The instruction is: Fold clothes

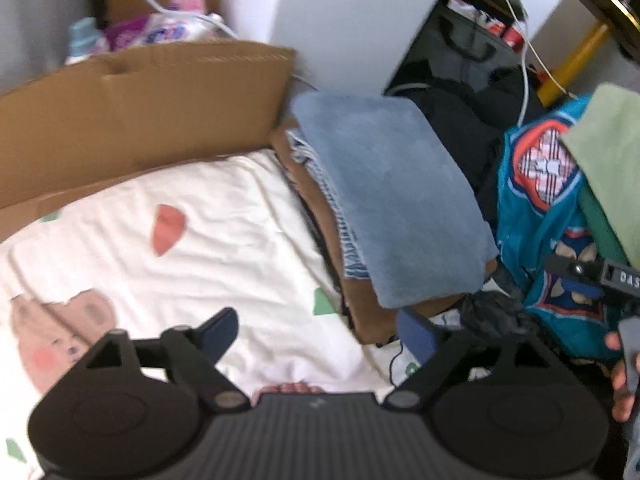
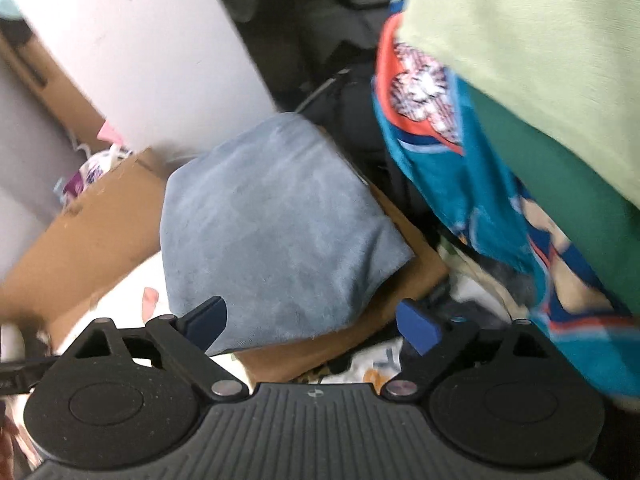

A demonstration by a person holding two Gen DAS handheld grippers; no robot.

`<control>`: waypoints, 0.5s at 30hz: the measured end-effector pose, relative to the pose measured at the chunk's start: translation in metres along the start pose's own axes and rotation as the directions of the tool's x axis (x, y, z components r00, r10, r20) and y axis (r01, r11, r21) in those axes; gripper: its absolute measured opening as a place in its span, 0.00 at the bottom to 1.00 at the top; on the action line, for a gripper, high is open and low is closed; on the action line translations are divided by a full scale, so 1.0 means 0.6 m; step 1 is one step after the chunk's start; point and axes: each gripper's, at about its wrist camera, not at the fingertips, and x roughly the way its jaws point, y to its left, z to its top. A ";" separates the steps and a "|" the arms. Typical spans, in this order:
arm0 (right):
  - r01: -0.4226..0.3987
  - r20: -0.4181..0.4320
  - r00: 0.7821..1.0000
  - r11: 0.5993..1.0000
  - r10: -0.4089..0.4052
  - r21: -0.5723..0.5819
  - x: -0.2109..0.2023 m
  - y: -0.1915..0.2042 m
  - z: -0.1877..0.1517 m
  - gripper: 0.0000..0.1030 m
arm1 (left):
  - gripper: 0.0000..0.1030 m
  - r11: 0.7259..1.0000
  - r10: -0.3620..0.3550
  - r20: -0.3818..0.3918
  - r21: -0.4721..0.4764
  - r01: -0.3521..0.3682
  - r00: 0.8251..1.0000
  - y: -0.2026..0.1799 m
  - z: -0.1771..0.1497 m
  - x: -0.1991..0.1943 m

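A cream bedsheet (image 1: 248, 216) printed with pink bears and small red and green shapes is lying across the bed and filling the lower left of the left wrist view. A large brown cardboard box (image 1: 132, 108) is standing along the sheet's far edge, with a white cable and pastel packets showing inside it. At the sheet's right edge a stack of folded clothes is resting, a grey-blue folded garment (image 2: 272, 216) lying flat on top and a brown folded garment (image 2: 404, 276) lying beneath it and sticking out along the near and right sides. Just to the right of the stack a teal patterned cloth (image 2: 448, 176) with orange and blue motifs is hanging down, and a pale green cloth (image 2: 532, 40) is hanging over a darker green one beside it. The left gripper (image 1: 318, 334) is hovering over the sheet's near right part with its jaws spread wide and nothing between them. The right gripper (image 2: 312, 326) is hovering over the near edge of the stack, also spread wide and gripping nothing. The view is blurred, so finer detail is unclear.
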 end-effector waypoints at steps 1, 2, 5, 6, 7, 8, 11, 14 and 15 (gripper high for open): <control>-0.005 -0.002 1.000 1.000 0.005 0.004 -0.012 0.003 -0.003 0.94 | 0.90 1.000 0.009 0.000 -0.006 -0.009 1.000 0.003 -0.001 -0.013; -0.010 -0.003 1.000 1.000 0.010 0.007 -0.024 0.007 -0.006 0.94 | 0.91 1.000 0.017 0.001 -0.015 -0.017 1.000 0.006 -0.003 -0.028; -0.027 -0.001 1.000 1.000 0.027 0.010 -0.060 0.016 -0.010 0.94 | 0.92 0.999 0.039 0.006 -0.037 -0.039 0.999 0.015 -0.008 -0.068; -0.033 -0.005 0.999 0.999 0.033 0.005 -0.071 0.020 -0.010 0.94 | 0.92 0.998 0.049 0.010 -0.050 -0.049 0.999 0.018 -0.010 -0.082; -0.040 -0.010 0.999 0.999 0.040 0.001 -0.082 0.024 -0.011 0.94 | 0.93 0.996 0.058 0.015 -0.066 -0.057 0.998 0.021 -0.013 -0.096; -0.046 -0.014 0.999 0.999 0.046 -0.005 -0.092 0.028 -0.011 0.94 | 0.93 0.995 0.066 0.019 -0.079 -0.064 0.998 0.025 -0.017 -0.110; -0.058 -0.028 0.998 0.998 0.057 -0.026 -0.121 0.041 -0.010 0.94 | 0.94 0.990 0.086 0.029 -0.117 -0.082 0.996 0.038 -0.029 -0.150; -0.069 -0.041 0.997 0.997 0.067 -0.047 -0.150 0.053 -0.010 0.94 | 0.95 0.983 0.109 0.038 -0.154 -0.102 0.993 0.051 -0.041 -0.191; -0.070 -0.043 0.997 0.996 0.068 -0.050 -0.158 0.056 -0.010 0.94 | 0.95 0.980 0.119 0.041 -0.167 -0.111 0.992 0.057 -0.045 -0.205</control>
